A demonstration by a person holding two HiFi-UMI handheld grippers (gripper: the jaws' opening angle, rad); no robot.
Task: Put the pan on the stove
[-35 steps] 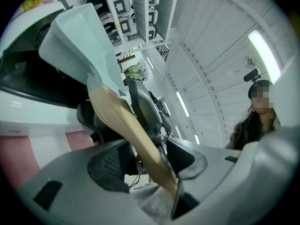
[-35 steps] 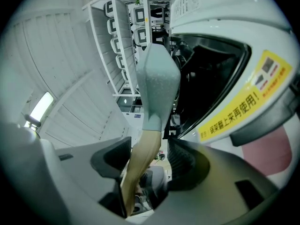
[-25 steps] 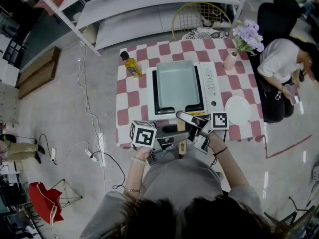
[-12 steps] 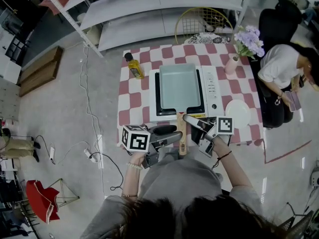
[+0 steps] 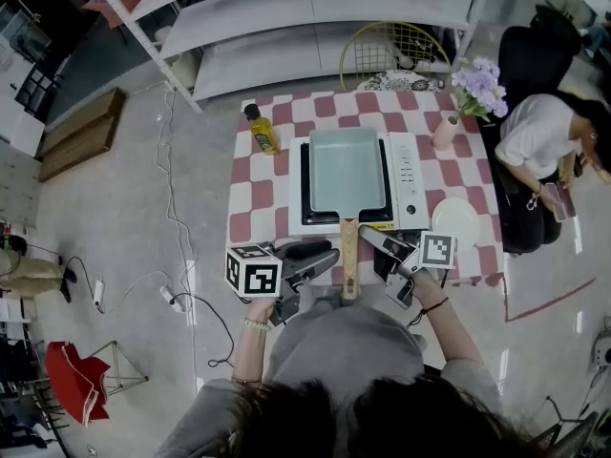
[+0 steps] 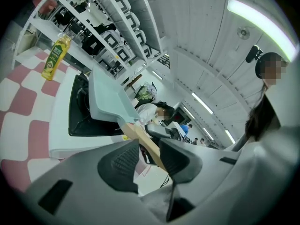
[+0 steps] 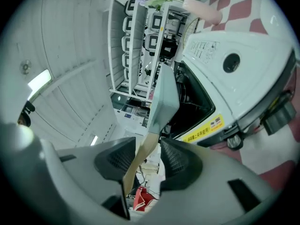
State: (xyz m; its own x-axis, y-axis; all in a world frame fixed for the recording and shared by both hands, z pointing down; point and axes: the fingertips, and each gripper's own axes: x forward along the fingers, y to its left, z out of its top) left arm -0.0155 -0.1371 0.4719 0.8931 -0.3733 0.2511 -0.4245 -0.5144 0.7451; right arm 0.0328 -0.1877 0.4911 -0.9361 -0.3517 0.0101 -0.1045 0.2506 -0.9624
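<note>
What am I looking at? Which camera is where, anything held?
No robot: a person holds a claw in each hand. The head view is from a camera on their head, looking down; the other two cameras ride on the left claw and right claw. On the checkered table: a stove with a pan on it, an oil bottle, a plate, a flower vase. Both claws have just been closing but press on nothing; the pan's wooden handle only shows beyond their gaps. Nothing is held.

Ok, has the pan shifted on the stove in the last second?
No. The pan covers the same part of the stove, left of its control panel, handle still toward the person.
</note>
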